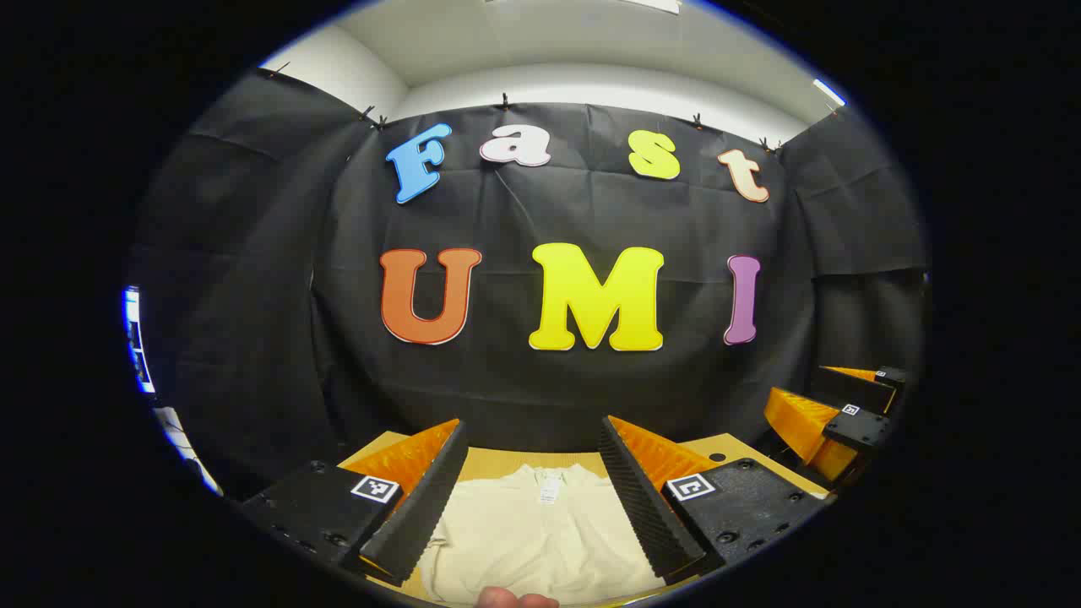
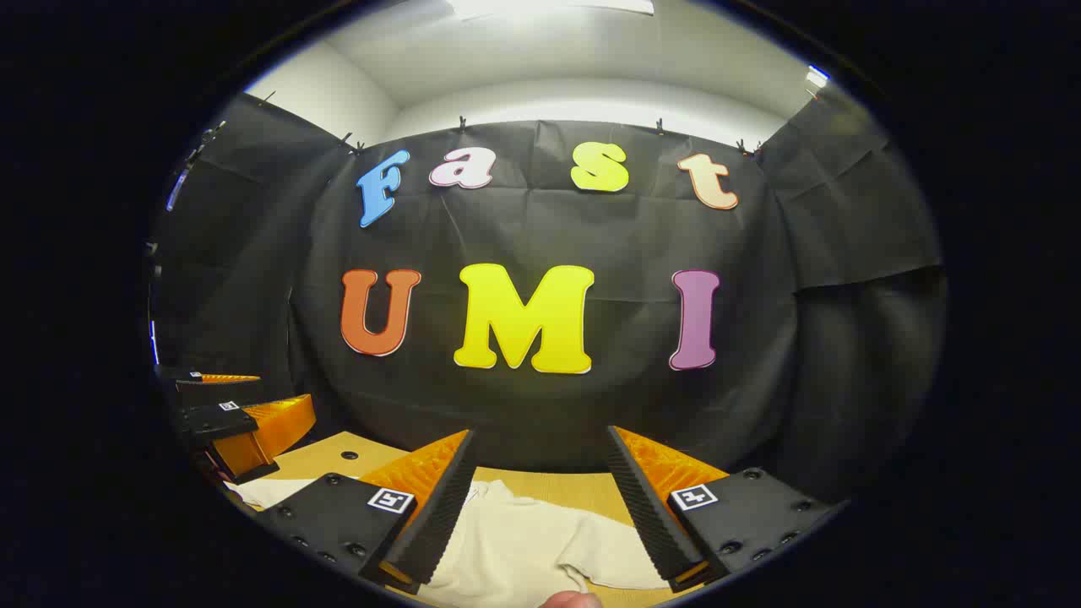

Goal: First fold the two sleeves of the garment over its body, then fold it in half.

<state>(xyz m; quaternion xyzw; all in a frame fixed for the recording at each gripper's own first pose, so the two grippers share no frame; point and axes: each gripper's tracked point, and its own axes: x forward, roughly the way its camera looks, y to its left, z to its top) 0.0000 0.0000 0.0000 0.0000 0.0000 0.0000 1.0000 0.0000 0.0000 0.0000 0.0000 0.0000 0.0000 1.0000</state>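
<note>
Folding the sleeves starts with the garment [image 1: 540,532] flat on the desk [image 1: 498,463], collar toward the booth wall. The left hand-held gripper [image 1: 534,490] hovers above the garment's body, fingers spread, nothing held. The right hand-held gripper [image 2: 540,507], likewise spread, hovers over the garment's right sleeve; pinch near that cuff and carry it across the body.

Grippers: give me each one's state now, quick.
Left gripper: open, holding nothing, above the cream garment.
Right gripper: open, holding nothing, above the garment's sleeve side.

Recording booth: black cloth wall [image 1: 591,388], clips, wooden table [image 2: 540,483].
</note>
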